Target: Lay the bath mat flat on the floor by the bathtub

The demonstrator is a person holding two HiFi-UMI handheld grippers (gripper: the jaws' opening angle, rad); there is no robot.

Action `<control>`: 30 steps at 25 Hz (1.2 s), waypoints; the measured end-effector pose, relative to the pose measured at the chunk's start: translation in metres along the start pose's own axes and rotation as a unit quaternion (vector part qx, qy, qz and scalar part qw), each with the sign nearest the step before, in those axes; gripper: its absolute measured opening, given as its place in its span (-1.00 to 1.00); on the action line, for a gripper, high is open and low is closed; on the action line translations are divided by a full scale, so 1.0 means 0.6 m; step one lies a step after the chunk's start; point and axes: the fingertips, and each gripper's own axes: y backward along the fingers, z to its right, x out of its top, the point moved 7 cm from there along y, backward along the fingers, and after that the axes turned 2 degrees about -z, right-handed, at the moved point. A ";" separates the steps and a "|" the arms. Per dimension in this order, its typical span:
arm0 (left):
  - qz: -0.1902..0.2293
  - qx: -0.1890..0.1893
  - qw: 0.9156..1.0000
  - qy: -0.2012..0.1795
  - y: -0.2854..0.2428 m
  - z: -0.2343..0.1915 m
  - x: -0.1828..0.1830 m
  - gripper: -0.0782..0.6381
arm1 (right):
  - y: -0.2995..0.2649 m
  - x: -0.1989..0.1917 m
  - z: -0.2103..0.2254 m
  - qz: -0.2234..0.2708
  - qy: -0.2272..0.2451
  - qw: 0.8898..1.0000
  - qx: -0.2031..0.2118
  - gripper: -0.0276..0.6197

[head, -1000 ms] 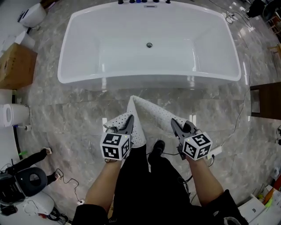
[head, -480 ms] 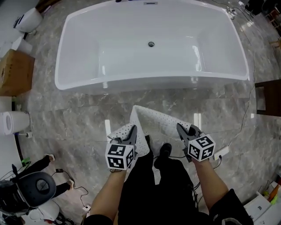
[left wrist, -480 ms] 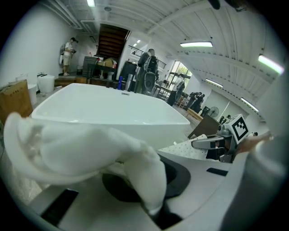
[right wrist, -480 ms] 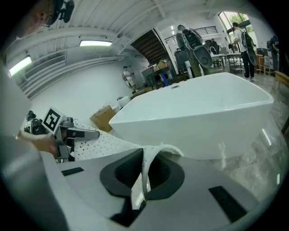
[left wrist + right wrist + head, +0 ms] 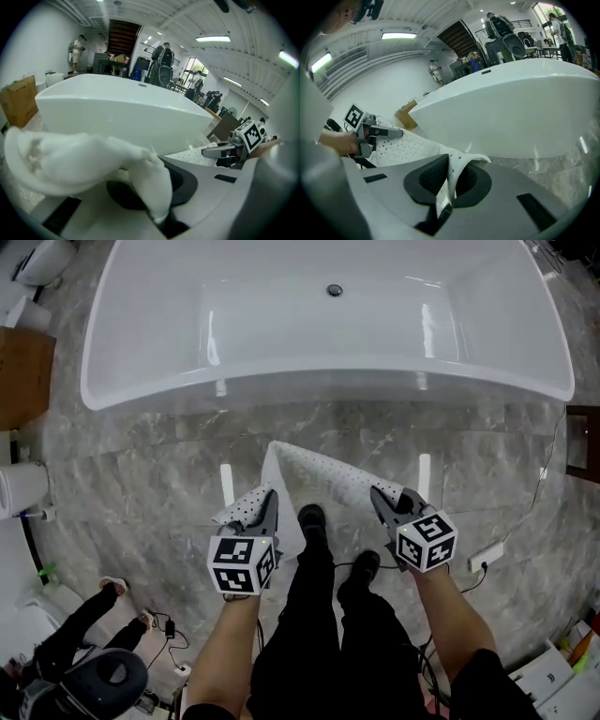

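The bath mat (image 5: 328,486) is being held up in front of the bathtub (image 5: 319,395), just ahead of the person's shoes (image 5: 312,518). Whether its far edge is already being rested on the floor (image 5: 159,460) cannot be told.

It is being pinched at two near corners. The left gripper (image 5: 270,498) is being clamped, jaws almost together, on a thick bunched fold of mat. The right gripper (image 5: 380,498) is being squeezed tighter on a thin single layer.

Several risks are being run here. The thin right-hand pinch is likely to be lost if the sheet is tugged, and that corner would drop early. The wad in the left jaws is likely to be set down as a crease. With the shoes so close, the near edge may be trapped underfoot or doubled under itself – and the mat may be left skewed to the tub wall.

The mat is being shown as a limp white sheet dotted with small dark holes, sagging between the grips. The tub is being seen as glossy, smooth and round-rimmed. The floor is being lit as polished grey veined stone – probably slick.
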 end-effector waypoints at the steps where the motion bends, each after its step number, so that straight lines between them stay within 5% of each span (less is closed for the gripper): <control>1: -0.002 0.004 1.000 0.004 -0.016 -0.009 -0.010 -0.66 | -0.013 -0.009 0.008 -0.001 0.004 1.000 0.001 -0.84; 18: -0.016 -0.013 1.000 -0.019 -0.325 -0.028 -0.179 -0.67 | -0.197 -0.231 0.232 0.019 -0.060 0.997 -0.045 -0.84; 26: -0.027 -0.042 0.995 -0.084 -0.442 -0.061 -0.214 -0.66 | -0.280 -0.299 0.340 0.037 -0.040 0.997 -0.055 -0.84; 30: -0.035 -0.041 0.989 -0.134 -0.511 -0.102 -0.234 -0.66 | -0.345 -0.318 0.398 0.008 0.011 0.999 -0.040 -0.83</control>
